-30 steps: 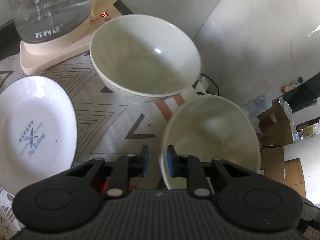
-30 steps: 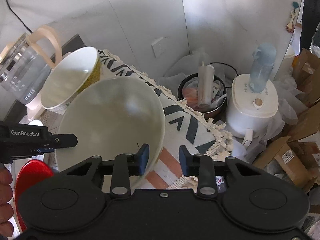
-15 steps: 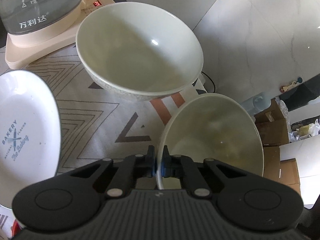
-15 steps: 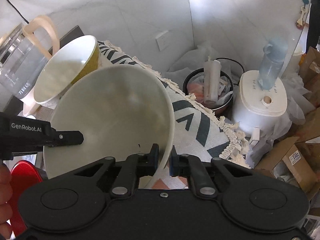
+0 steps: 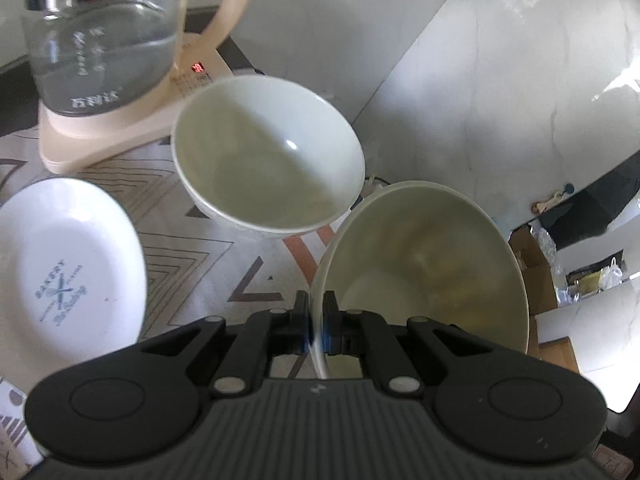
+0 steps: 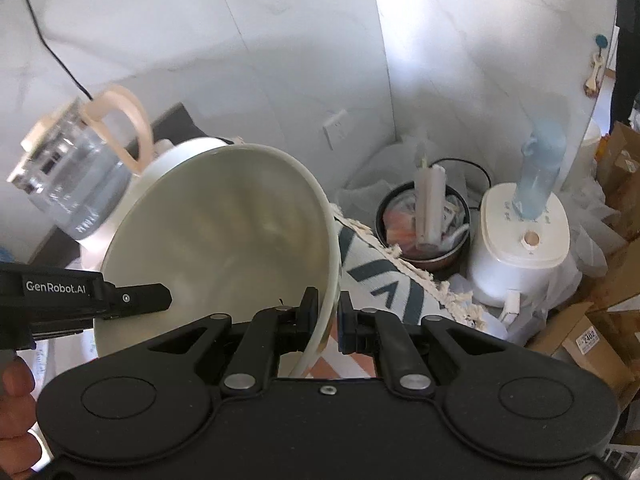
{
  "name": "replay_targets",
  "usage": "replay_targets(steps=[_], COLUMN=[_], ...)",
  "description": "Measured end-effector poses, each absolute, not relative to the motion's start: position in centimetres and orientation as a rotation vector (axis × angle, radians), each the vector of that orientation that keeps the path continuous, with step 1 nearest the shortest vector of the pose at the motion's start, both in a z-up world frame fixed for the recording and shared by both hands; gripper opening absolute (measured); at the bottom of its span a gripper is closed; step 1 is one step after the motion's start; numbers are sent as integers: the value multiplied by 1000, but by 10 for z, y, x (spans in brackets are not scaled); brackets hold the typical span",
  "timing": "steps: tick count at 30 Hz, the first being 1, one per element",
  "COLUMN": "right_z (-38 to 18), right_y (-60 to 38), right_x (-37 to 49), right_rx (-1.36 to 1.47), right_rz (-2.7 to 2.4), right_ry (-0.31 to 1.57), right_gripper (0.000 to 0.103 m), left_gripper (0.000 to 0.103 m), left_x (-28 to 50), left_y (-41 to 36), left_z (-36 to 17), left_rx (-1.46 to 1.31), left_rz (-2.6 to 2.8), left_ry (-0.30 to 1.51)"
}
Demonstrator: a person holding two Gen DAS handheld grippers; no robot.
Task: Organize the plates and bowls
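Both grippers are shut on the rim of one cream bowl, which is lifted and tilted above the table. My left gripper pinches its left rim. My right gripper pinches the right rim of the same bowl; the left gripper's finger also shows in the right wrist view. A second cream bowl stands on the patterned cloth behind it, mostly hidden in the right wrist view. A white oval plate printed "BAKERY" lies at the left.
A glass kettle on a beige base stands at the back left, also in the right wrist view. Beyond the table's fringed edge on the floor are a white appliance, a pot of clutter and cardboard boxes.
Both grippers closed on the bowl's rim from open a second ago. The bowl has since risen and tilted, and the views have pulled up and back from the table.
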State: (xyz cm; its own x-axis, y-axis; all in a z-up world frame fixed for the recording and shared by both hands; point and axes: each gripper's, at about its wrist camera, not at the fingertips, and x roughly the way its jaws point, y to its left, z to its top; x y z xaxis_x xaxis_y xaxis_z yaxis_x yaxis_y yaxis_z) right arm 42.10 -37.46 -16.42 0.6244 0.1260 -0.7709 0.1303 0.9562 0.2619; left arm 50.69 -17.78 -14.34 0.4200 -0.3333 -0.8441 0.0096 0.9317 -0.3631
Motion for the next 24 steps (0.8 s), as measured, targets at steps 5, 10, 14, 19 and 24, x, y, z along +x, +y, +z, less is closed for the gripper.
replay_targets(steps=[5,10,14,19,24], right_z=[-151,-138,-128,-118,-120], right_y=[-367,-363,-357,-343,-325], right_x=[412,396,386,376,367], right_rx=[290,280,286,289,272], right_rz=[34,91,142,214,277], right_ry=[878,854,840,821,838], right_gripper=[9,9,9,10,10], left_gripper=[4,5,5,5,5], left_x=[488,461,439,411,388], left_y=[-168,-161,-151,-138,-119], left_z=[-126,-108,-98,-83,-82], left_rx=[-347,-367,-403,-409,-447], left_rz=[-183,-138,-87,-22,43], left_ry=[1085,1053,1033,1013,1008])
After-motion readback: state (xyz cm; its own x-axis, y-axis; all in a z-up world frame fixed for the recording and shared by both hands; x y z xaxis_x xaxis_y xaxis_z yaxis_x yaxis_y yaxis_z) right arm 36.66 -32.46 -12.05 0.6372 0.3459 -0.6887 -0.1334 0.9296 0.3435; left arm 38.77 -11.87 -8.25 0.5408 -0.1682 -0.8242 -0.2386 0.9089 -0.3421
